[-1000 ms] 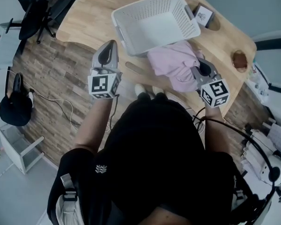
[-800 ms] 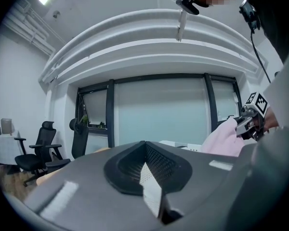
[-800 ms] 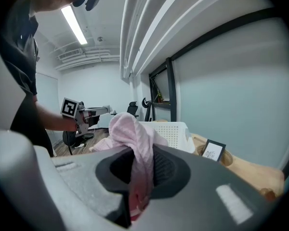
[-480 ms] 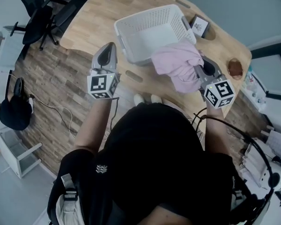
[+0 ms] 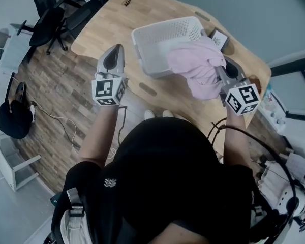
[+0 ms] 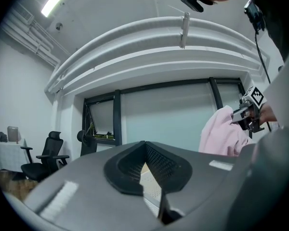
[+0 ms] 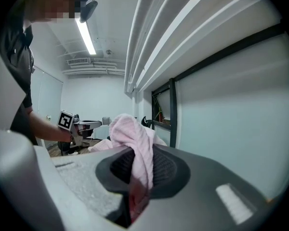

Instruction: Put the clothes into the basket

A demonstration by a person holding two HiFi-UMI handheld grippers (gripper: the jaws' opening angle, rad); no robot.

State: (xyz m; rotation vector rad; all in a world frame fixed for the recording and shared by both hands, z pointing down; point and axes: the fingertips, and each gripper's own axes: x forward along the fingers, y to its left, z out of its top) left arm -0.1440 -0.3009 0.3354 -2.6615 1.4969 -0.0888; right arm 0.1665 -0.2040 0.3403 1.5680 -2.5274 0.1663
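Head view showed the right gripper (image 5: 224, 71) clamped on a crumpled pale pink cloth garment (image 5: 198, 65). The right gripper view confirmed it, with a fold of that garment (image 7: 130, 134) pinched between the nearly closed jaws of the right gripper (image 7: 138, 174) and the rest bunched up just ahead of them. The garment hung off the table from this grip. Its bulk spread forward and to the left of the jaws and overlapped the near right corner of the white perforated plastic basket (image 5: 144, 60), while a lower fold drooped on the gripper's side of the rim, above the light wooden table (image 5: 112, 29). The open middle of the basket lay ahead and to the left of the right gripper, and its long axis ran across the line along which that gripper pointed. By my reading, the coming move depended on carrying the cloth further that way until the trailing fold cleared the near wall. The left gripper (image 5: 116, 48) stood well to the left of the basket, apart from it. Its jaws were together on nothing in the left gripper view (image 6: 144, 150), so the right hand was plainly the nearer one.
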